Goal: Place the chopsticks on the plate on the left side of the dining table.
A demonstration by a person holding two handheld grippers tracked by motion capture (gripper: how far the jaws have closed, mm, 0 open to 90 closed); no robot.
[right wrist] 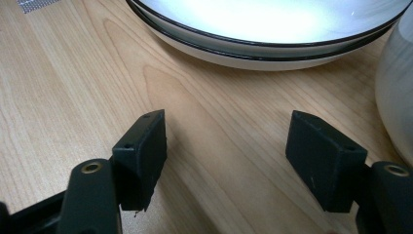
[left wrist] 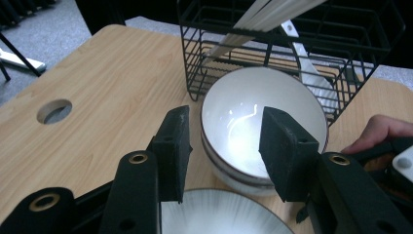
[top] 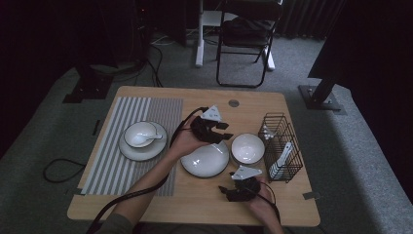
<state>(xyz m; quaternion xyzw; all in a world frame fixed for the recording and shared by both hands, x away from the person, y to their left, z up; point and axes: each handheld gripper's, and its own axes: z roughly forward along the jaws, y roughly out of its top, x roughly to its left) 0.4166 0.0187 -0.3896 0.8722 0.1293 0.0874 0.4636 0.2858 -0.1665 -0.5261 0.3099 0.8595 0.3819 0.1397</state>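
we see a table (top: 195, 195) of pale wood, smooth, with fine grain lines. the white bowl (left wrist: 263, 117) at 12 o'clock from the left gripper (left wrist: 224, 146) looks like shiny glazed china with a thin dark rim. the big plate (right wrist: 272, 29) is glossy white too. the basket (left wrist: 292, 44) at 1 o'clock is thin black metal wire. both grippers' pads (right wrist: 324, 156) are matt black and a bit rough, like foam. at 9 o'clock lies a striped cloth mat (top: 117, 161).
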